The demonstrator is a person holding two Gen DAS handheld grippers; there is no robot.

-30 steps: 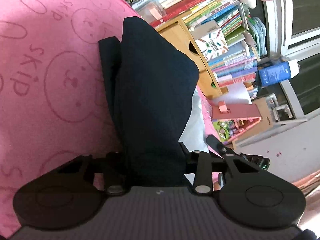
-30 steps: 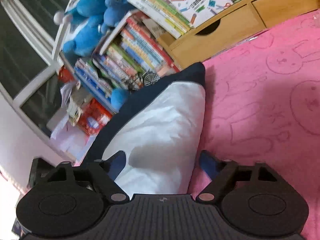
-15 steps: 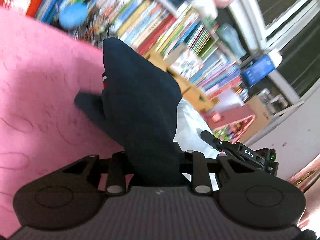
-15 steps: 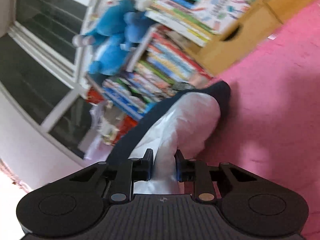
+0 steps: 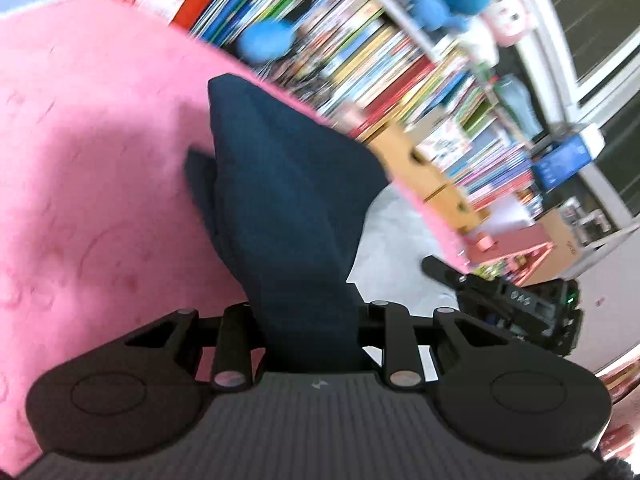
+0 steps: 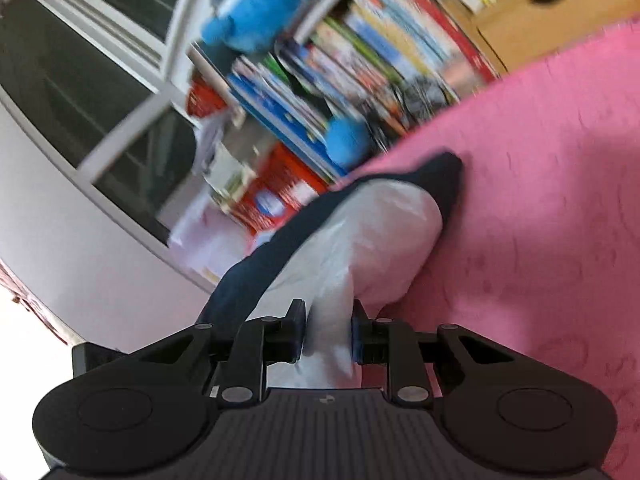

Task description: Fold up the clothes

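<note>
Over the pink blanket [image 5: 100, 168] we hold one garment [image 5: 288, 216] between our two tools, each clamped on a different part of it. Our left gripper [image 5: 310, 320] has its jaws drawn in against a thick fold of the navy cloth, which rises from between them and tapers to a point toward the far edge of the blanket. A narrower dark flap hangs off the left side of that fold and lies close over the pink surface. To the right of the navy part, the garment's white panel [image 5: 400, 248] spreads out, and past it we can see our other tool.

Our right gripper [image 6: 328, 332] is pinched on a bunched strip of the white fabric [image 6: 372, 236], with both blue-padded fingers [image 6: 298, 328] pressed against it. From the right wrist view the white part swells upward, and a navy band [image 6: 256, 276] runs along its left edge and curls around its far tip, which touches the blanket. We cannot tell how much of the garment rests on the blanket and how much hangs free.

Beyond the blanket's far edge stands a crowded row of books [image 6: 360, 60], blurred in both views, with a wooden drawer unit [image 6: 540, 20] at its right end. Blue plush toys [image 6: 256, 16] sit above the books, next to a window [image 6: 100, 80].
</note>
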